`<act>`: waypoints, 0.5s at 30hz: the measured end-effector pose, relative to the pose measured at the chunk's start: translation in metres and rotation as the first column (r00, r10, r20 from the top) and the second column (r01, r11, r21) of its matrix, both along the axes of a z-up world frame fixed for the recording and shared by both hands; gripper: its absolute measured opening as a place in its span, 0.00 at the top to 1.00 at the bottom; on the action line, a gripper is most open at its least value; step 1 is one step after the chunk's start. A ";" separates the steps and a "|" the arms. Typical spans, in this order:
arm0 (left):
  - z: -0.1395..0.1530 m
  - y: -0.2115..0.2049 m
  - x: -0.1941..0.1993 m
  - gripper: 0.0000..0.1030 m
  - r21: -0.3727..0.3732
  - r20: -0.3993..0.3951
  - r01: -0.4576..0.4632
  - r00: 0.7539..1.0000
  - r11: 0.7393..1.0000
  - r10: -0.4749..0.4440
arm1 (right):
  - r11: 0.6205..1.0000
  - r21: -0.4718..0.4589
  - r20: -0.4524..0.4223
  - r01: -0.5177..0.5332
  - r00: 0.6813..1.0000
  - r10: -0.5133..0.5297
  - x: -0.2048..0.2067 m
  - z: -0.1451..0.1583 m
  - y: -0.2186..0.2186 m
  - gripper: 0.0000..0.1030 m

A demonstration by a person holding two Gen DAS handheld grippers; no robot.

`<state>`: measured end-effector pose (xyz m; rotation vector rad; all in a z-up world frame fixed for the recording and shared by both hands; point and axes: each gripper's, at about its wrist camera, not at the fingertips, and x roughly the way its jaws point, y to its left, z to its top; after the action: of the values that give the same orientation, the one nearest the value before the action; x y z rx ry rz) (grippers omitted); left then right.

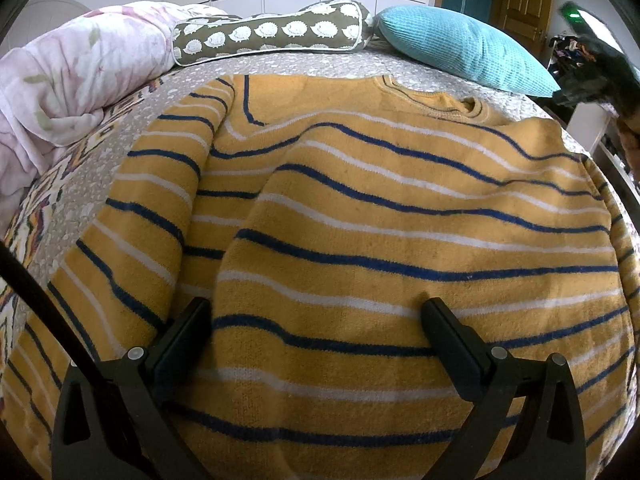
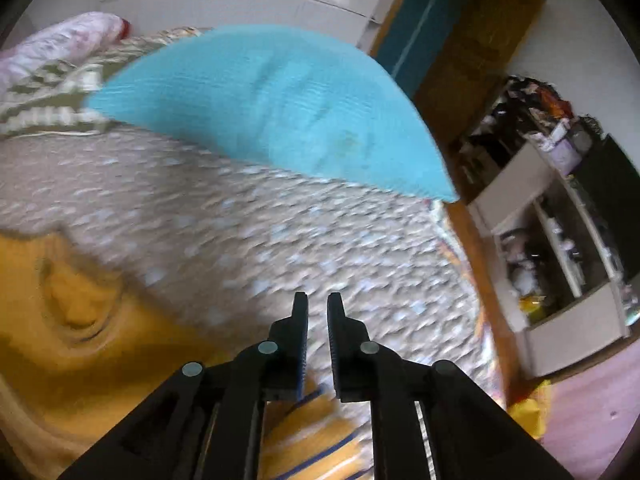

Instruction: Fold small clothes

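Note:
A yellow sweater [image 1: 380, 220] with blue and white stripes lies flat on the bed, its collar at the far side. Its left sleeve [image 1: 160, 200] lies folded down along the body. My left gripper [image 1: 316, 312] is open wide, its fingers resting on the sweater's lower part, holding nothing. In the blurred right wrist view, my right gripper [image 2: 317, 304] is almost shut with a narrow gap and nothing between its fingers. It hovers over the bedspread [image 2: 240, 220] beside the sweater's collar [image 2: 80, 300]. The right gripper also shows as a dark blur in the left wrist view [image 1: 596, 76].
A teal pillow [image 1: 460, 48] and a hedgehog-print bolster [image 1: 272, 32] lie at the head of the bed. A pink floral duvet [image 1: 68, 68] is bunched at the left. A white shelf unit [image 2: 560, 248] with clutter stands past the bed's right edge.

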<state>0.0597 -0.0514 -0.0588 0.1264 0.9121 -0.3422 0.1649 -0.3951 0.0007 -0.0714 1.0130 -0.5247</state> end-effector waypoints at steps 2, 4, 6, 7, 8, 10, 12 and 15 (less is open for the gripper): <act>0.000 0.000 0.000 0.00 0.000 0.000 0.001 1.000 1.000 -0.001 | 0.996 0.092 0.076 -0.018 0.997 0.011 -0.037 0.011 0.009 0.79; 0.002 0.001 0.001 0.00 -0.016 -0.003 0.002 1.000 1.000 -0.002 | 0.985 0.167 0.128 -0.044 0.992 0.023 -0.082 0.024 0.019 0.68; 0.008 0.005 0.001 0.11 -0.049 -0.020 0.023 1.000 0.999 -0.024 | 0.977 0.200 0.151 -0.073 0.988 0.043 -0.121 0.032 0.035 0.63; 0.014 0.010 -0.001 0.19 -0.069 -0.024 0.038 0.999 0.997 -0.040 | 0.972 0.217 0.158 -0.091 0.986 0.057 -0.143 0.035 0.042 0.63; 0.022 0.015 -0.006 0.32 -0.074 -0.020 0.047 0.999 0.996 -0.049 | 0.967 0.234 0.165 -0.103 0.984 0.065 -0.162 0.036 0.047 0.61; 0.043 0.039 -0.020 0.34 -0.105 0.008 0.071 0.997 0.992 -0.071 | 0.958 0.265 0.178 -0.111 0.982 0.064 -0.189 0.036 0.054 0.55; 0.057 0.070 -0.033 0.28 -0.104 0.054 0.060 0.997 0.993 -0.055 | 0.942 0.317 0.197 -0.112 0.979 0.050 -0.219 0.033 0.054 0.50; 0.064 0.129 -0.040 0.14 -0.024 0.117 -0.061 0.991 0.998 0.063 | 0.931 0.348 0.217 -0.106 0.976 0.030 -0.258 0.024 0.055 0.49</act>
<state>0.0193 0.0778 0.0051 0.0980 0.7939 -0.2837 -0.0930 -0.3399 0.0249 0.2691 0.8820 -0.2694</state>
